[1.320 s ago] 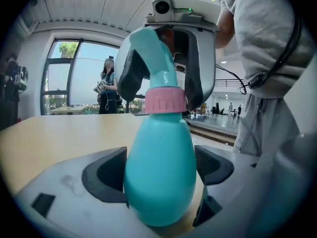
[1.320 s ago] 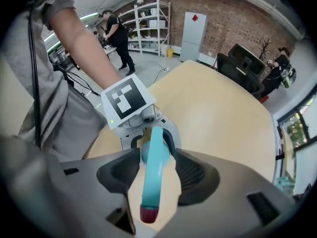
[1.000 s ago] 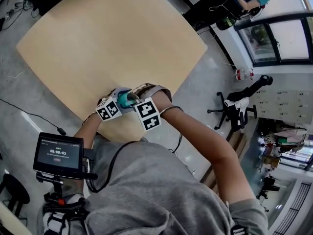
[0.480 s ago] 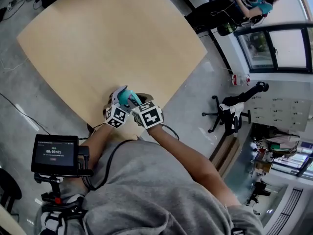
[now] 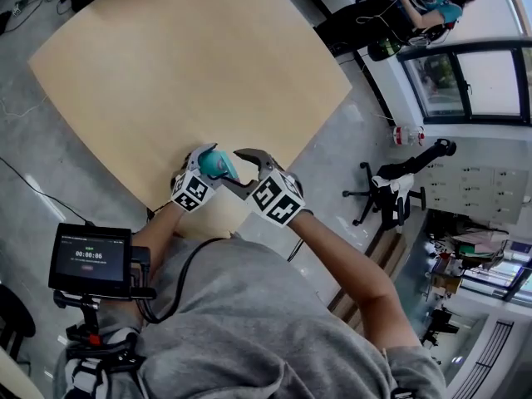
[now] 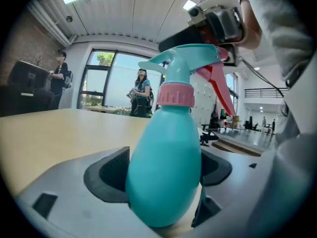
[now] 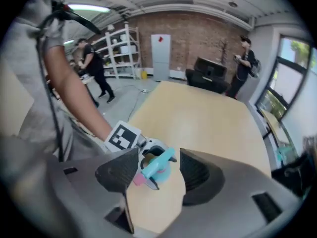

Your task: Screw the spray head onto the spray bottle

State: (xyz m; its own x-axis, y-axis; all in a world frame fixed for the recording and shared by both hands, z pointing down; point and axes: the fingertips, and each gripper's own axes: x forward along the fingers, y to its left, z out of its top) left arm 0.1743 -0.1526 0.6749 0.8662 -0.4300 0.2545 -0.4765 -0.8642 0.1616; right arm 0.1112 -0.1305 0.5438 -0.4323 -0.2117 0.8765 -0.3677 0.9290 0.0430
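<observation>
The left gripper [image 6: 161, 175] has its jaws clamped on the belly of the teal spray bottle [image 6: 168, 133], holding it roughly upright at the 6 o'clock edge of the worktop [image 5: 191, 65]. The spray head [image 6: 190, 63] sits on the neck, and its pink collar [image 6: 176, 94] looks seated; how tight it is cannot be told. The right gripper [image 7: 157, 180] stands off at about 4 o'clock from the bottle. Its jaws have just been opening and now stand wide, with the spray head framed between them but untouched.

This looks like a re-grip between turns. For the next bite, bring the right jaws onto the collar, not the red trigger [image 6: 218, 86] or nozzle. Twist about the bottle's own axis in short arcs. The left grip should stay firm so the body does not spin along. Any wobble of the head would suggest crossed threads.
</observation>
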